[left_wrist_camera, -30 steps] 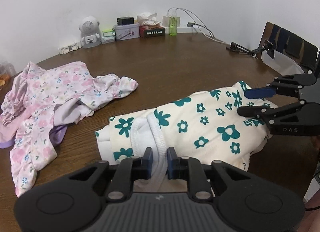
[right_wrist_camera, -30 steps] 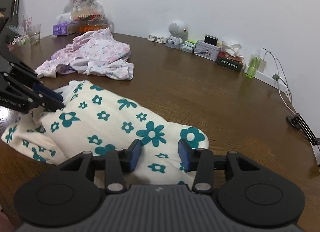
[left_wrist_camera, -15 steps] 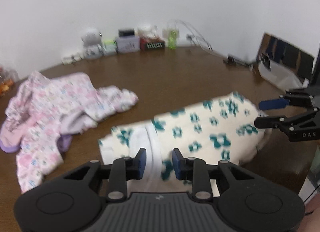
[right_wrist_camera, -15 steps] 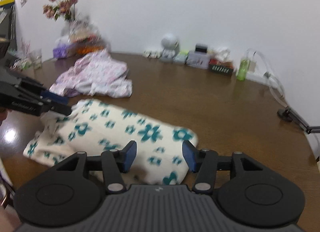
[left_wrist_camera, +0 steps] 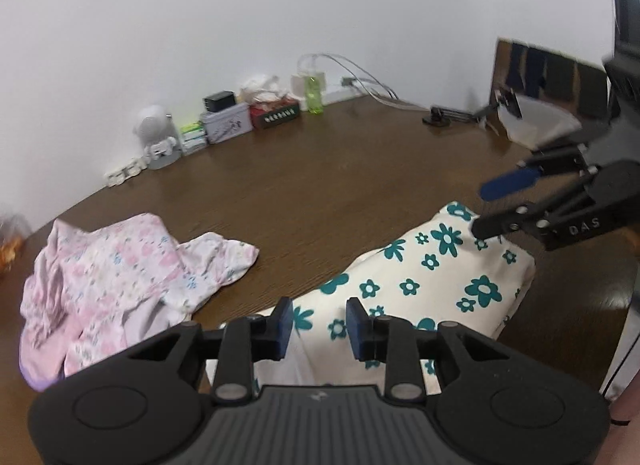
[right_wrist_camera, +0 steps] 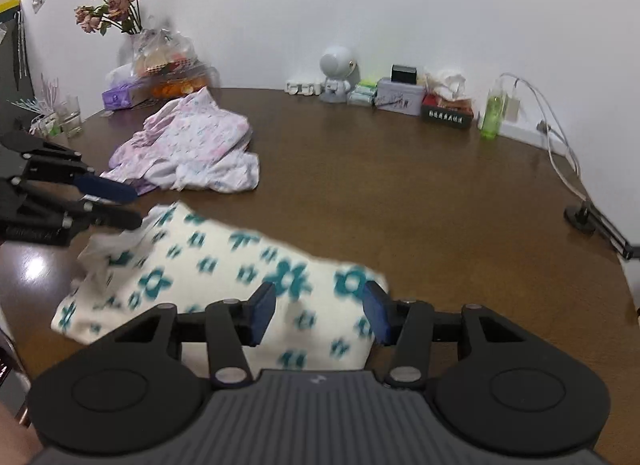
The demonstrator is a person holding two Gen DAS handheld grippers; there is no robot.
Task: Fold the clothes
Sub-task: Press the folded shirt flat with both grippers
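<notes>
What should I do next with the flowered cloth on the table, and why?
Probably move on to the pink garment. The flowered cloth already lies as a folded bundle on the table, and both the left gripper and right gripper are open, gripping nothing. The pink garment is still a crumpled heap.

Left-wrist view faces right across the desk, right-wrist view faces left, both angled down, close, sharing the floral garment.

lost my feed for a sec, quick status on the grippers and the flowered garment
Left gripper and right gripper both open, clear above the cloth. Flowered garment folded on the table. Pink garment lies apart, unfolded; nothing in the way.
</notes>
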